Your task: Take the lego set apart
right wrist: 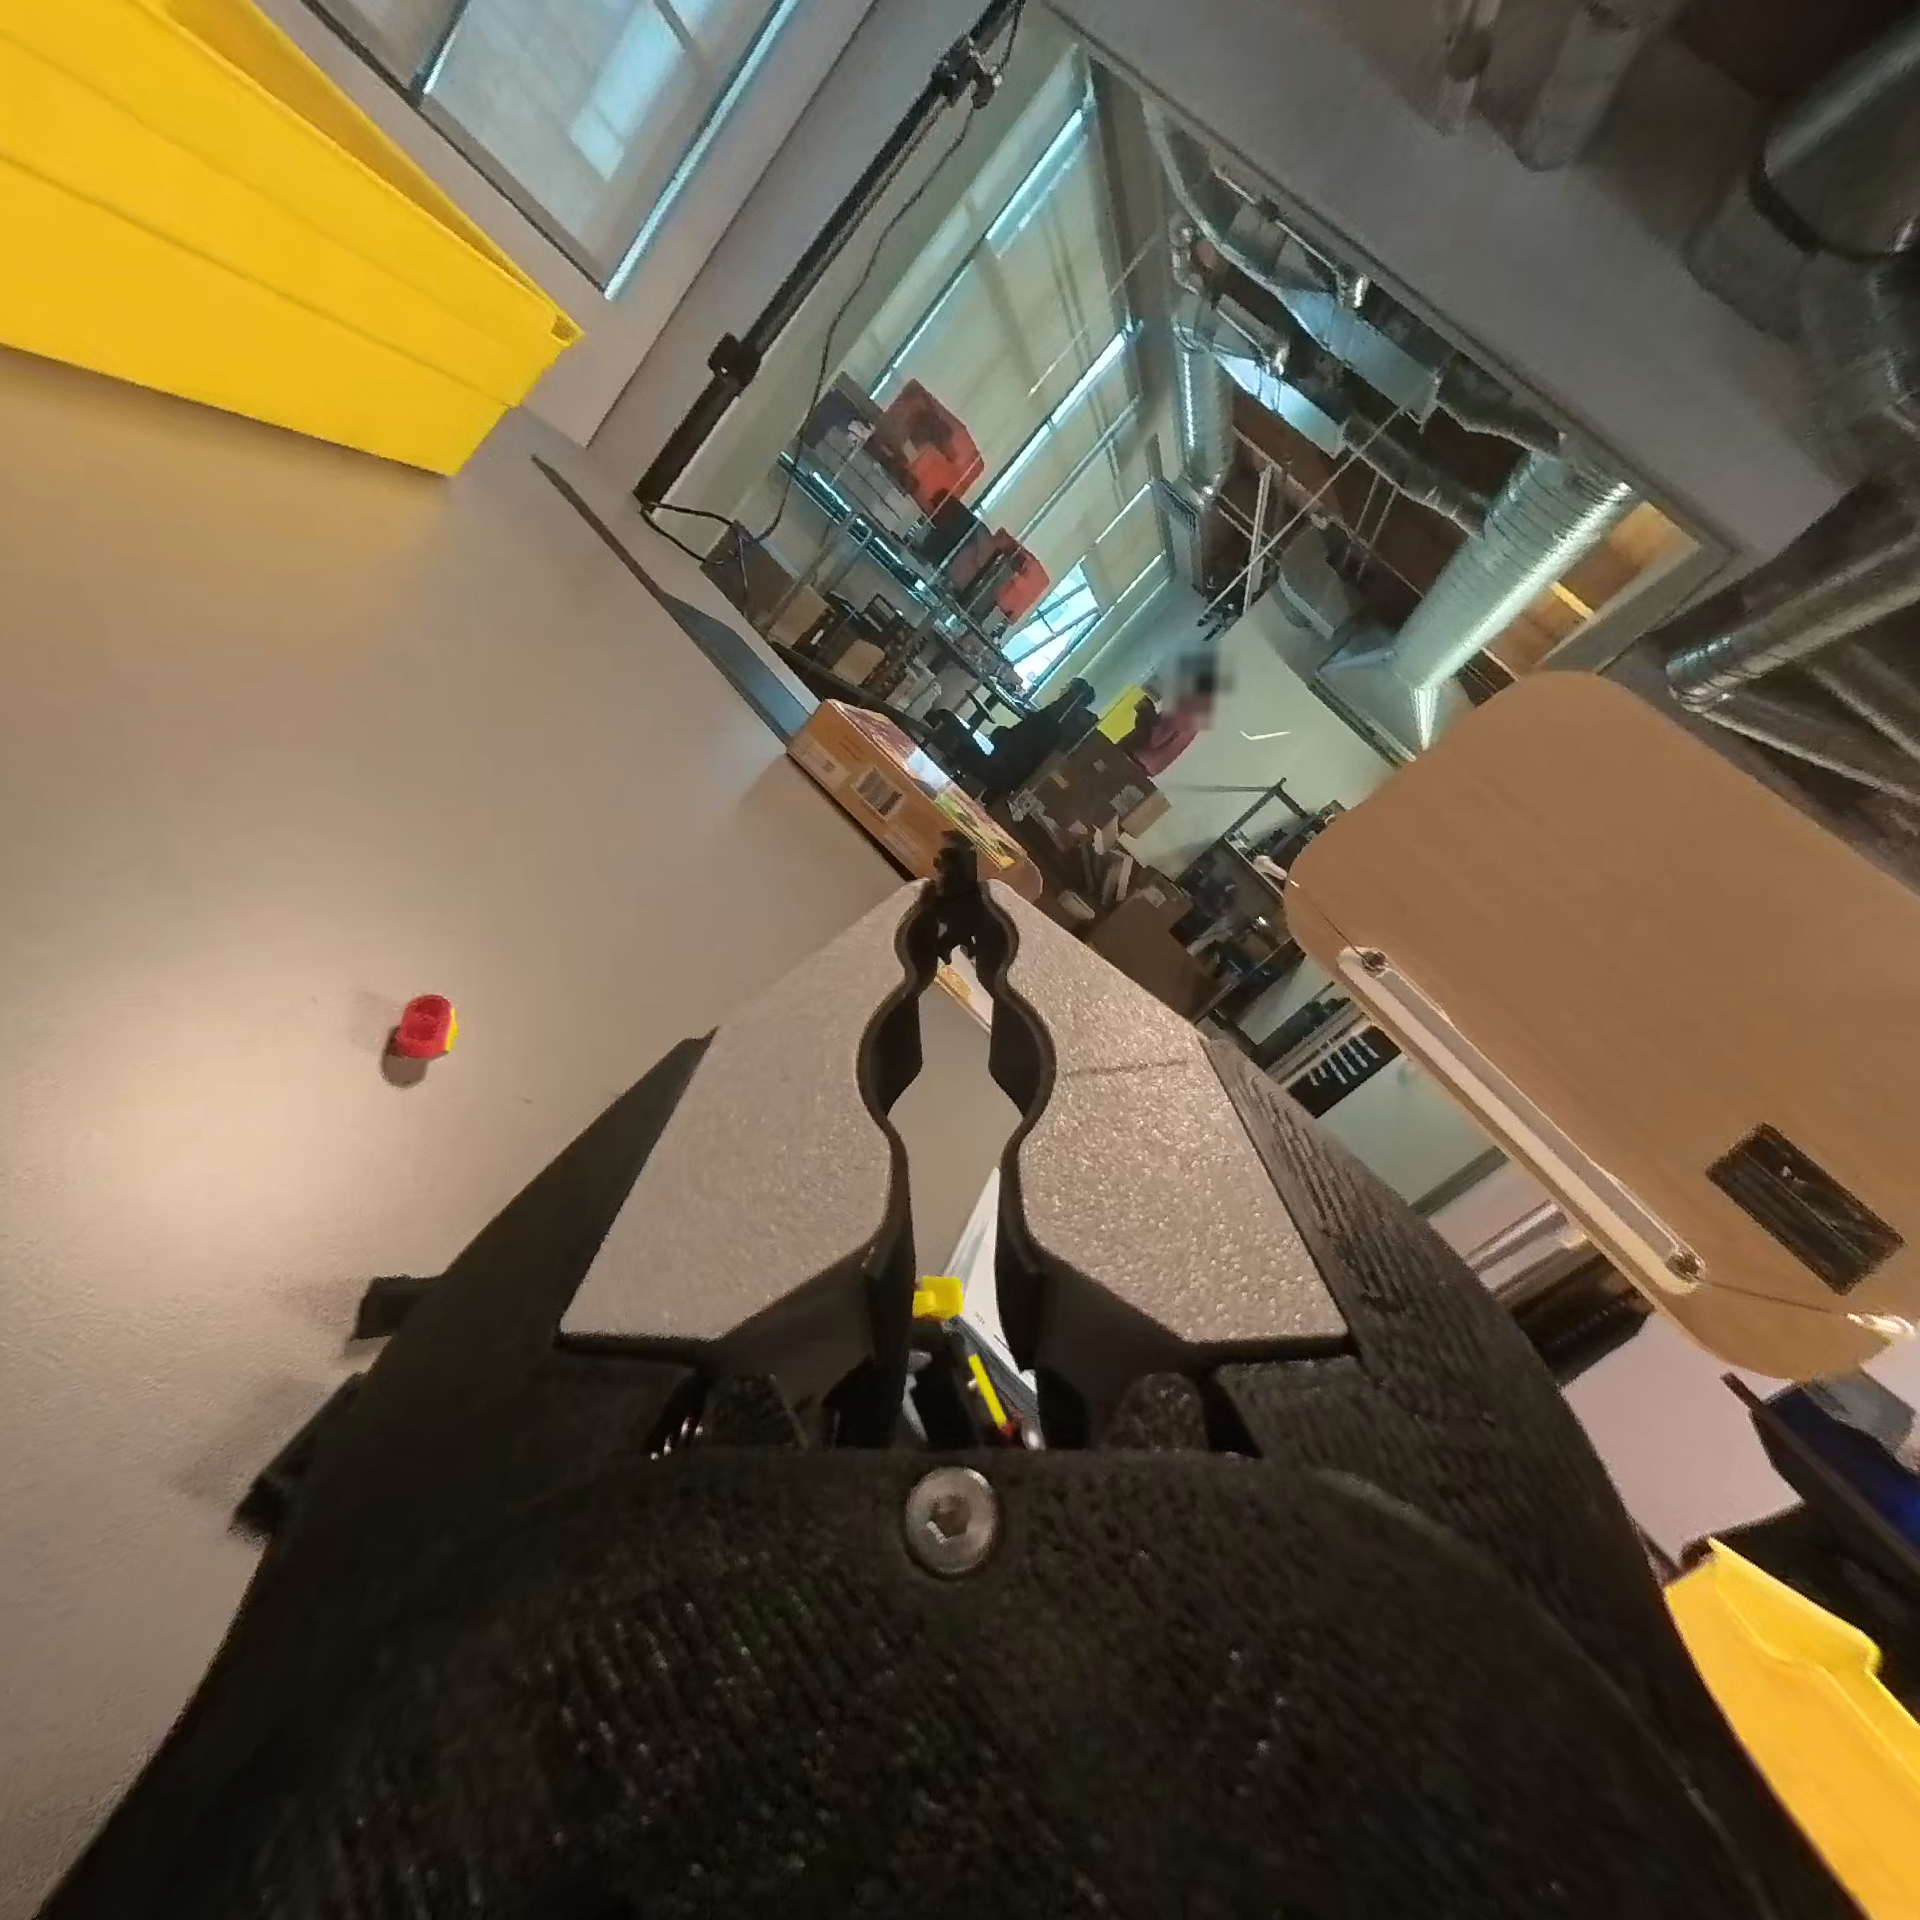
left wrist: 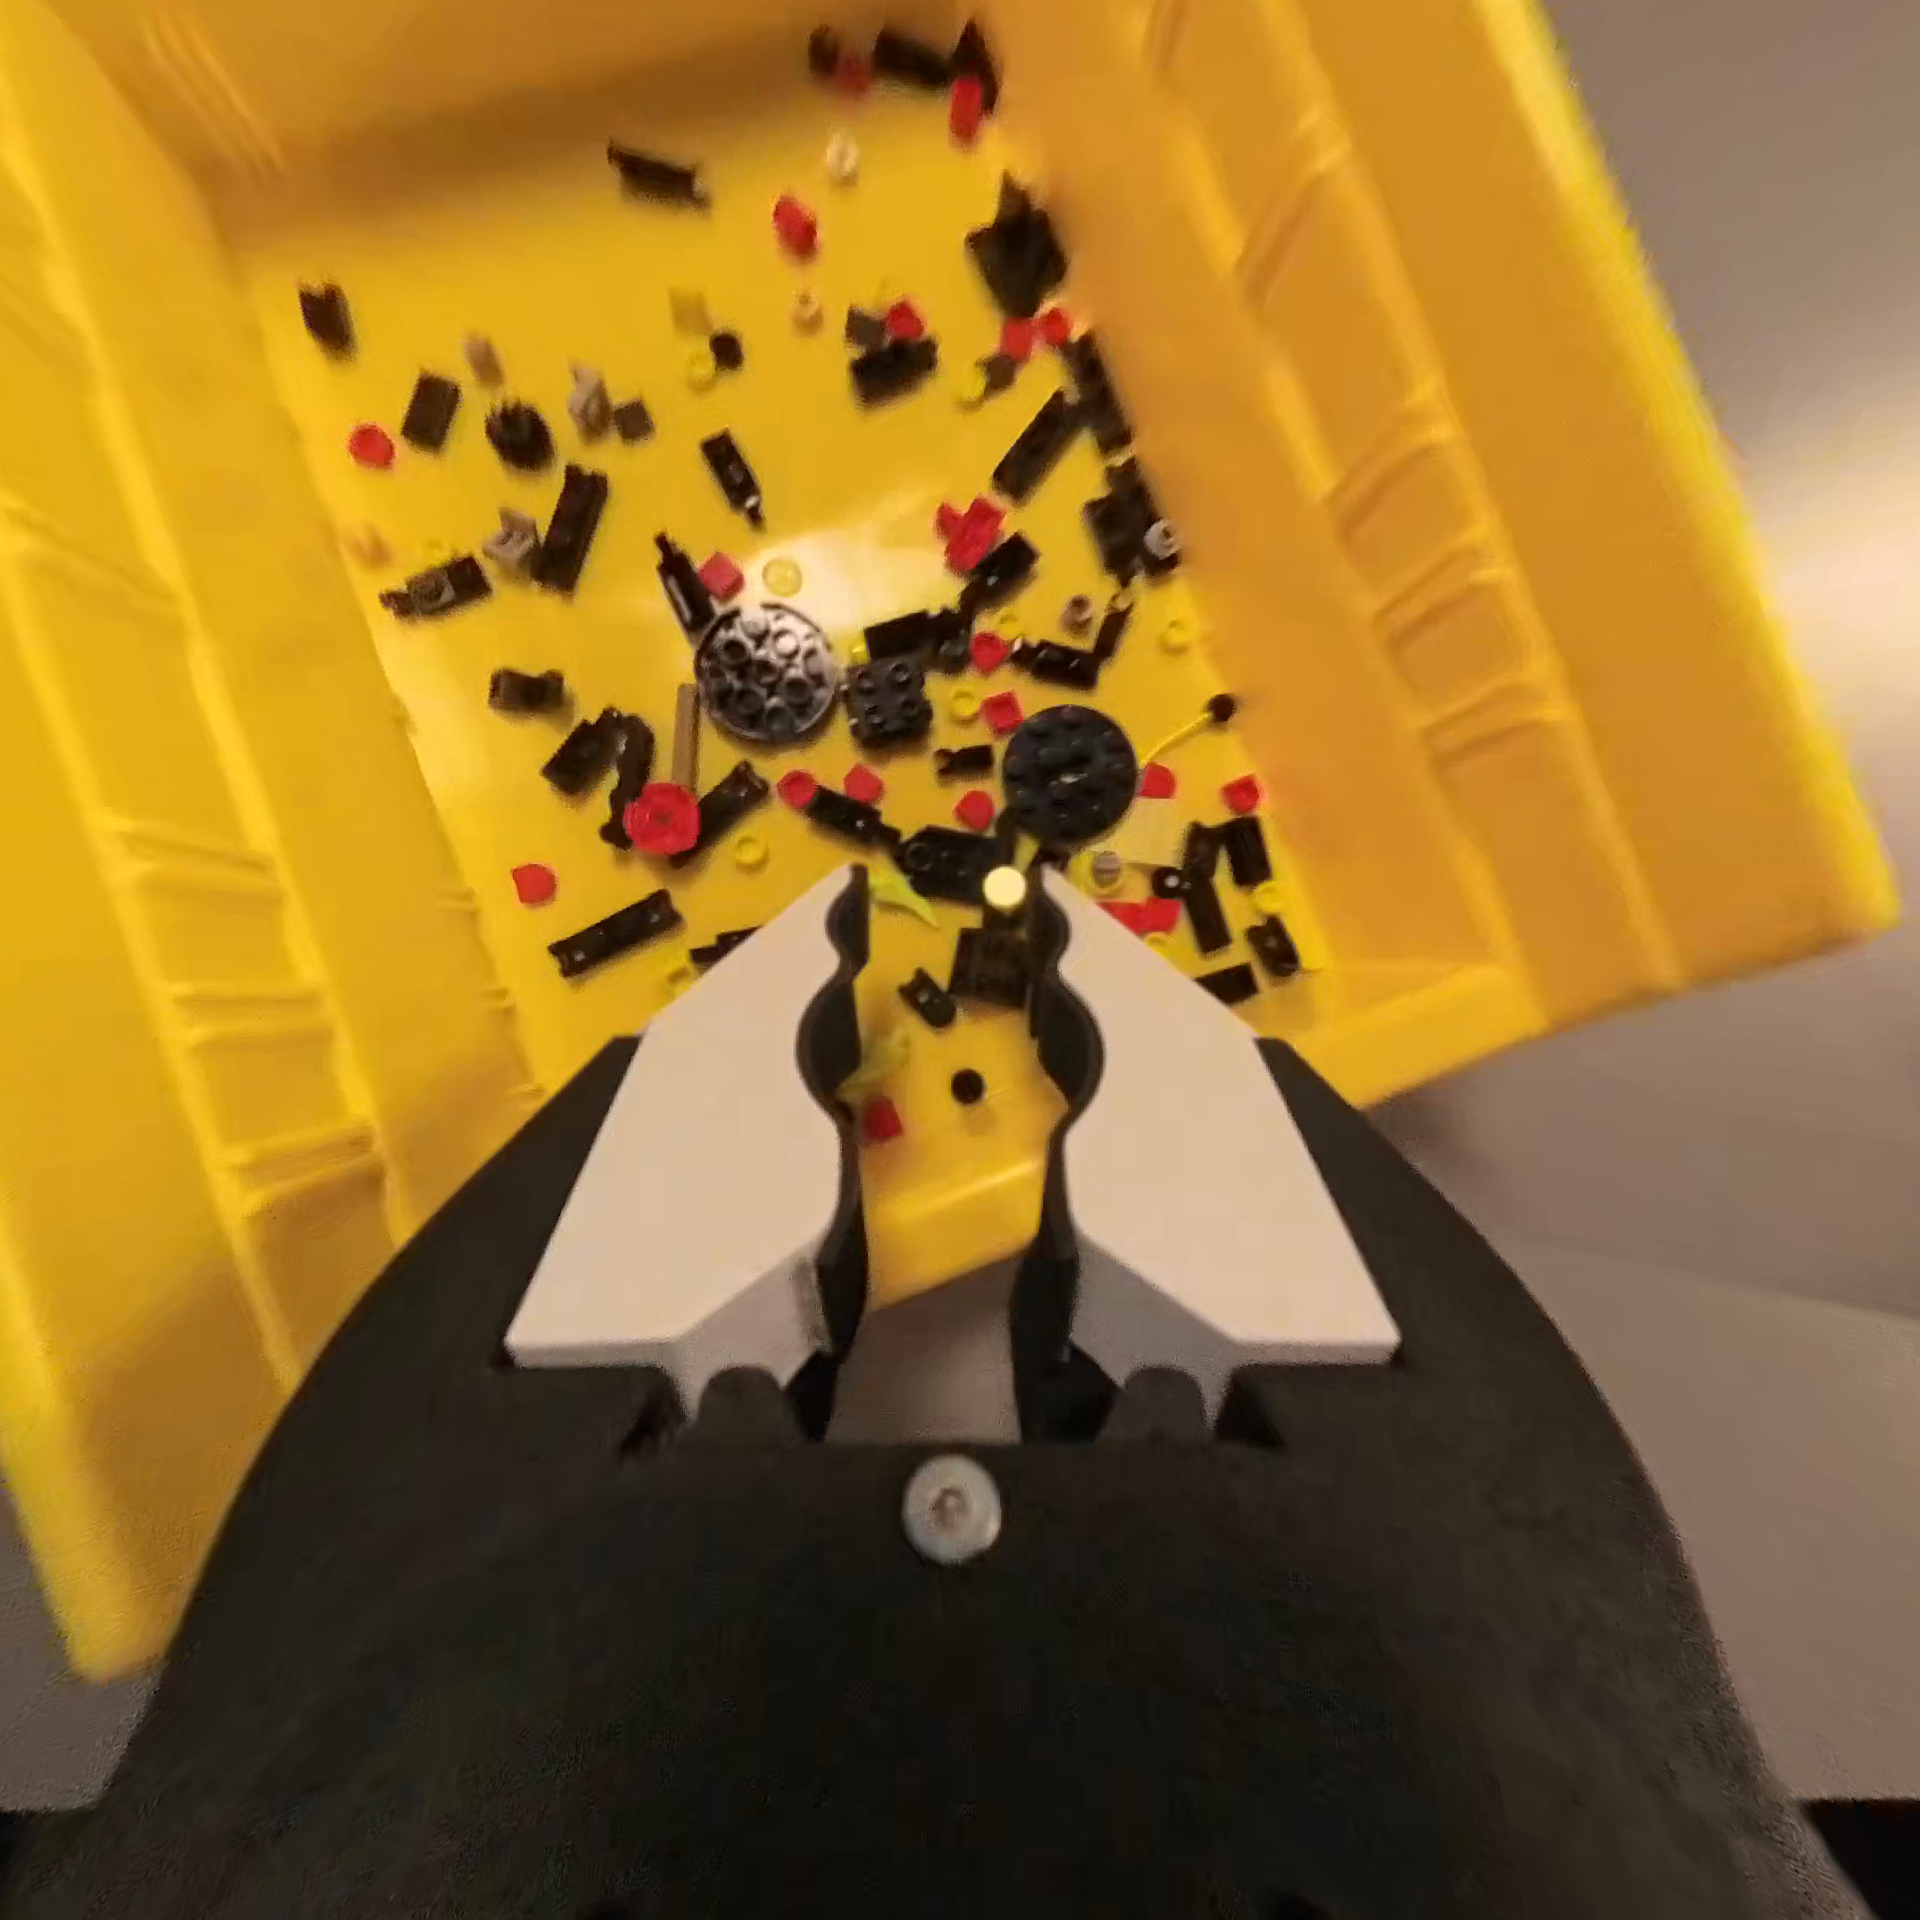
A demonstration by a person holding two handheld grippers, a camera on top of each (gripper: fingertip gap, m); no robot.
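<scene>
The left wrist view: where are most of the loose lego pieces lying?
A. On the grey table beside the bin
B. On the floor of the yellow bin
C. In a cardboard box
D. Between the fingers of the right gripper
B: the black, red and yellow loose lego pieces are scattered on the floor of the yellow bin, and the left gripper stands open above them.

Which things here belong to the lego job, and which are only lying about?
Job:
- yellow bin
- loose lego pieces
- small black piece in right hand-held gripper
- red piece on table

Lying about:
- cardboard box
- shelves
</scene>
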